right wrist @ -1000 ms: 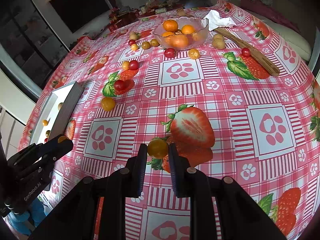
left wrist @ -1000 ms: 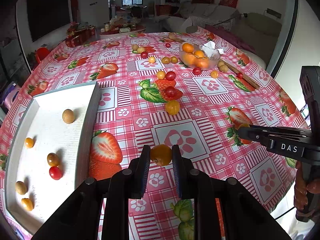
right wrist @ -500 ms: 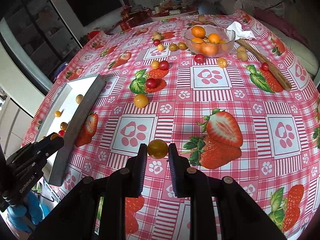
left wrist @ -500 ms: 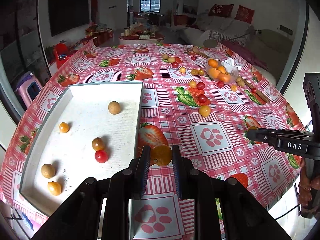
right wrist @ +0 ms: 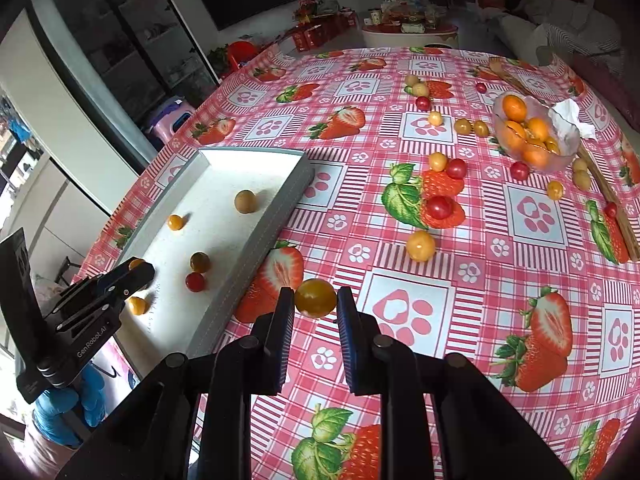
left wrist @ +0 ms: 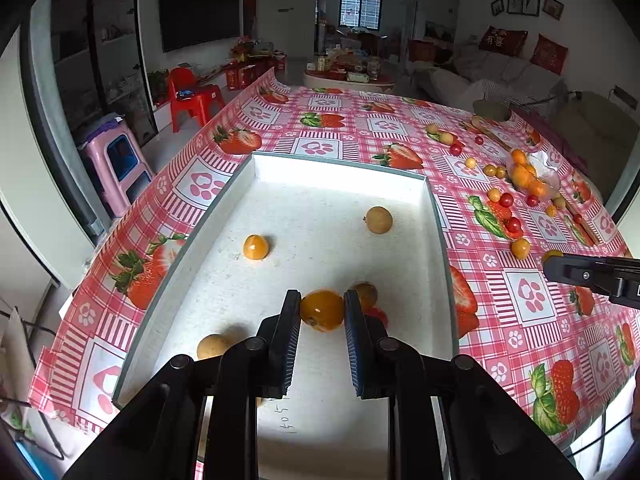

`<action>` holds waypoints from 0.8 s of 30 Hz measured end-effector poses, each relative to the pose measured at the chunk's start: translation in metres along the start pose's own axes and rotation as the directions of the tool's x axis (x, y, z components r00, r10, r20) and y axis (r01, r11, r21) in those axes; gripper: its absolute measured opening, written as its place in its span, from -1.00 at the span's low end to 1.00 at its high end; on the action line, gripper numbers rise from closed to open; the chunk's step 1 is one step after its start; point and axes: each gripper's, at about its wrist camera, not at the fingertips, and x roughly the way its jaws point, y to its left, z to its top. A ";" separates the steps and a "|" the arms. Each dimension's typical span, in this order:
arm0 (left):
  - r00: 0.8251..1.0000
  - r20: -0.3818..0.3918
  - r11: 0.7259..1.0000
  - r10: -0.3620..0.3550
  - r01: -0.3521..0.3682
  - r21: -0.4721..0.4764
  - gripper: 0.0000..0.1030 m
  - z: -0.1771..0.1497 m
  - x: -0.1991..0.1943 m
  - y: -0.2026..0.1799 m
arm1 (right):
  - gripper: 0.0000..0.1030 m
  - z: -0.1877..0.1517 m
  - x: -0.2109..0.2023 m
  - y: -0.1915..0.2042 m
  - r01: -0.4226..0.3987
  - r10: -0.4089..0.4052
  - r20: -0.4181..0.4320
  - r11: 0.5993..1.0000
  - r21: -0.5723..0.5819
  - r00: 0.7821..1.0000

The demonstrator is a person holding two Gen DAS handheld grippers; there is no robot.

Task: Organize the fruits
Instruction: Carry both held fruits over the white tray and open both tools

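Two grippers, each pinching one small fruit. Our left gripper (left wrist: 322, 314) has its pads closed narrow on an orange-yellow tomato (left wrist: 322, 310), held above the white tray (left wrist: 340, 168), over the tray's near half. Our right gripper (right wrist: 316, 308) clamps a yellow tomato (right wrist: 315, 298) the same way, above the strawberry-print tablecloth (right wrist: 520, 320), just beside the tray's right wall (right wrist: 256, 252).

In the tray we see, in the left wrist view: a tan round fruit (left wrist: 378, 220) toward the far right, a small orange fruit (left wrist: 256, 247) at mid-left, a brownish tomato (left wrist: 366, 293) and a red one (left wrist: 376, 314) partly hidden behind the right finger, another tan fruit (left wrist: 214, 346) near the left finger.

Loose fruit lies scattered on the cloth beyond the tray: red and yellow cherry tomatoes, one larger yellow tomato (right wrist: 420, 245) nearest. A glass bowl (right wrist: 534, 136) of oranges stands far right, a crumpled tissue (right wrist: 570, 118) touching it. A blue-gloved hand (right wrist: 68, 408) holds the left gripper's handle.
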 end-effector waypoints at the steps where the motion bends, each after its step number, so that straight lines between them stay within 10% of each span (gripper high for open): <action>1: 1.000 -0.002 1.000 0.008 -0.008 -0.002 -0.55 0.002 0.003 0.005 | -0.54 0.004 0.004 0.007 -0.006 0.006 -0.005 1.000 -0.012 1.000; 24: 0.986 -0.154 0.996 0.069 -0.076 -0.039 -0.55 0.015 0.063 0.044 | -0.54 0.057 0.124 0.097 -0.006 -0.030 -0.180 0.981 -0.194 0.983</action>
